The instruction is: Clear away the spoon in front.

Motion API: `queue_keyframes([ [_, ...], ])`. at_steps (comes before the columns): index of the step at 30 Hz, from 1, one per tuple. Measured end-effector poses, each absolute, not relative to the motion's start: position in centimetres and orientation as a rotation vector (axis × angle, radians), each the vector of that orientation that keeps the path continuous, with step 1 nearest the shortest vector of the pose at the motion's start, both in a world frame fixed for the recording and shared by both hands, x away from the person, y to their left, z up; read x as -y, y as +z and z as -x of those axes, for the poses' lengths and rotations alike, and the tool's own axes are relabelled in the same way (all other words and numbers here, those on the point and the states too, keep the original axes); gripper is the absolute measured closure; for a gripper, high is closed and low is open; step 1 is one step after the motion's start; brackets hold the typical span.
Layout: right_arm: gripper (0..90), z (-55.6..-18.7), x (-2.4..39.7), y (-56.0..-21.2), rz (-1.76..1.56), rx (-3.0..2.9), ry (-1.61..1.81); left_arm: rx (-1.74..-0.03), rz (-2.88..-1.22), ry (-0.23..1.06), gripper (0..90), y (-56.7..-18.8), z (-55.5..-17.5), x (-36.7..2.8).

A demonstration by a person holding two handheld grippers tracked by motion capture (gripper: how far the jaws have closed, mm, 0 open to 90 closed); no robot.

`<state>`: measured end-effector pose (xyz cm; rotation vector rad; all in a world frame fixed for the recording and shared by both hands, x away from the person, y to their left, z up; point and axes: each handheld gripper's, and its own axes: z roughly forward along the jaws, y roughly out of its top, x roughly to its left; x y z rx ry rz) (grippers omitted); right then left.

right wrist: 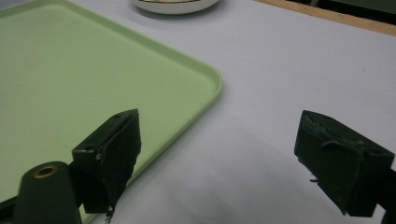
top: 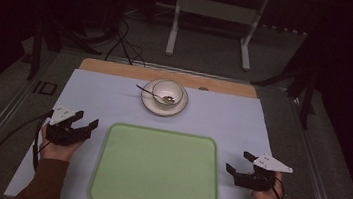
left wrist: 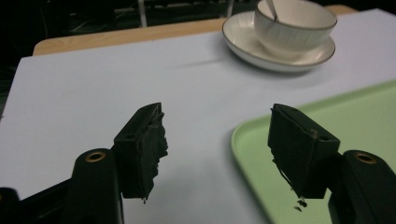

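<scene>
A light green tray [top: 156,170] lies bare at the front middle of the white table cover. Behind it a white bowl [top: 167,92] stands on a white saucer [top: 150,102], with a metal spoon [top: 149,93] resting in the bowl, handle to the left. My left gripper [top: 86,120] hovers open just left of the tray, nothing between its jaws. At the tray's right side my right gripper [top: 238,162] is open and holds nothing. The left gripper view shows the bowl [left wrist: 295,21], saucer [left wrist: 243,39] and tray corner [left wrist: 355,126] beyond the open left gripper [left wrist: 217,126]. The right gripper [right wrist: 217,135] straddles the tray's corner [right wrist: 93,74].
The white cover [top: 108,104] lies over a wooden tabletop [top: 117,68] whose far edge shows. A white-legged table frame [top: 174,29] and dark cables [top: 125,43] stand on the floor behind. A cable [top: 3,142] trails from the left gripper.
</scene>
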<state>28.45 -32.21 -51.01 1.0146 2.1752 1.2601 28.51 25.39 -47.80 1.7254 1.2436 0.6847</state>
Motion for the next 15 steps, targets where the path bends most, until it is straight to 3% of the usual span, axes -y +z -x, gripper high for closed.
queue_keyframes([
  [15, 14.4, -28.9, 32.0, -51.3, -1.01, -2.204, 1.245, -1.195, -1.726, 0.666, 36.3, -46.1, -30.9, -23.6],
])
